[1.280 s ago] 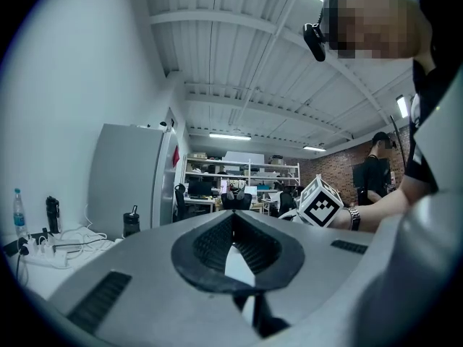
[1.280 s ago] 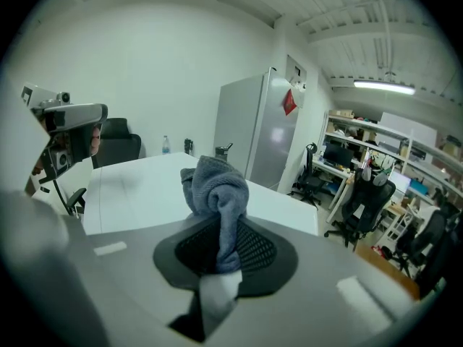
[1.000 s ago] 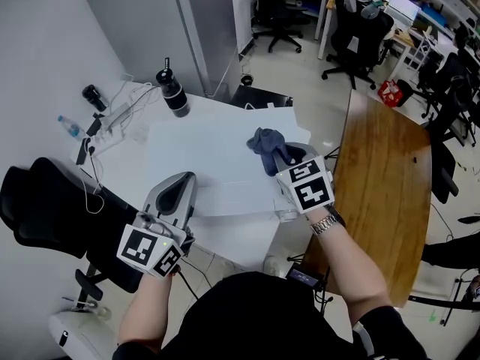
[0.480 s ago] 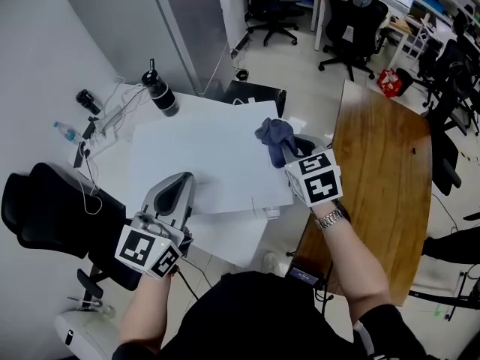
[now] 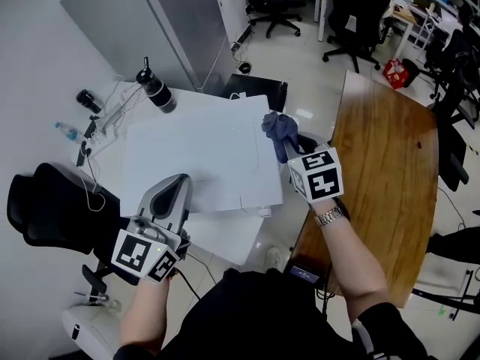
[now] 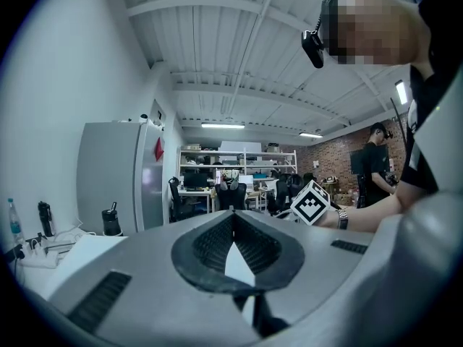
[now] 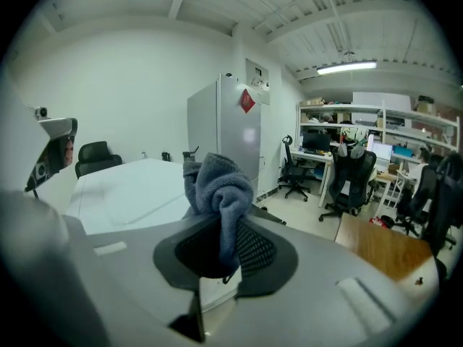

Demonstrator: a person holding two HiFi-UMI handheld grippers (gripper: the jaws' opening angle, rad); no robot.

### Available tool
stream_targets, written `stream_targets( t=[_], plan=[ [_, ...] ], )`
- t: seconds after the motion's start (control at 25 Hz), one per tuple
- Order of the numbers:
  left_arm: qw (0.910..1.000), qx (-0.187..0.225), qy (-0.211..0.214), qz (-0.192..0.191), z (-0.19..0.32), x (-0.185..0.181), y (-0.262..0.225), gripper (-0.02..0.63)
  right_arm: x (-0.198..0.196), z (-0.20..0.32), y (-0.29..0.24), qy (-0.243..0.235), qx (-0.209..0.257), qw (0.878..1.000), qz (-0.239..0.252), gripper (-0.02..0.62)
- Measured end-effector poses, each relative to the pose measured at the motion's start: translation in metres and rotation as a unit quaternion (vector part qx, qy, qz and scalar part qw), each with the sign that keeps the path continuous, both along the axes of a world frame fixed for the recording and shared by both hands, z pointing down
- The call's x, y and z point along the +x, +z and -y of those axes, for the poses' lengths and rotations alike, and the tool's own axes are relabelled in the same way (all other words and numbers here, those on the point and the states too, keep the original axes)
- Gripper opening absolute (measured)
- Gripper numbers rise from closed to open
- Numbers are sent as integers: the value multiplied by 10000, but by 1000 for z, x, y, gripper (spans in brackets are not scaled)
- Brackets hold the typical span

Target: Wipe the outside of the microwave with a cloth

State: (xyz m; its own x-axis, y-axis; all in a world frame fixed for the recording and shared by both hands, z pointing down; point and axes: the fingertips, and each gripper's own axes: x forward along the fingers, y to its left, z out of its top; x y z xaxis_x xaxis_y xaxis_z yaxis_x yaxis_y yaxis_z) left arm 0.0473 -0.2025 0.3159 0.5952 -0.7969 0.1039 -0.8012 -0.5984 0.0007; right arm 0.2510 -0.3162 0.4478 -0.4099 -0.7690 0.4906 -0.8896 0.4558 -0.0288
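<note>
— While the right gripper [image 5: 289, 147] pinches the cloth [image 5: 277, 128], why hold it at the microwave [image 5: 196, 160]'s right edge?
— Ready to wipe that side, I'd guess. The left gripper [image 5: 178, 184], shut and empty, hovers near its front.

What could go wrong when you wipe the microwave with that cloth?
The cloth is pinched by one fold in the right gripper, so rubbing might tug it loose. It sits at the edge of the microwave, so a dropped cloth could fall to the floor. The left gripper is shut and empty, so a push might slide the microwave.
</note>
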Motion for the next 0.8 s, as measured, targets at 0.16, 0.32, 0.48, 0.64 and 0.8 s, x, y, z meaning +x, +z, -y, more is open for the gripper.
stream_targets(
  t=[0.16,0.32,0.48,0.64,0.8],
  plan=[
    [9999,-48,-50,88,0,5,3,5,6,3,13,45,-78,9999,138,55],
    [9998,-103,-102,161,-3,7,8,5,9,2,37,69,-277,9993,229,55],
    [9995,-179,-160,224,-5,7,14,5,10,0,66,116,-507,9982,308,55],
    [9992,-199,-211,259,-8,7,15,5,9,-1,95,131,-751,9968,237,55],
    [9989,-232,-279,304,-11,6,17,5,11,0,123,156,-932,9955,83,55]
  ],
)
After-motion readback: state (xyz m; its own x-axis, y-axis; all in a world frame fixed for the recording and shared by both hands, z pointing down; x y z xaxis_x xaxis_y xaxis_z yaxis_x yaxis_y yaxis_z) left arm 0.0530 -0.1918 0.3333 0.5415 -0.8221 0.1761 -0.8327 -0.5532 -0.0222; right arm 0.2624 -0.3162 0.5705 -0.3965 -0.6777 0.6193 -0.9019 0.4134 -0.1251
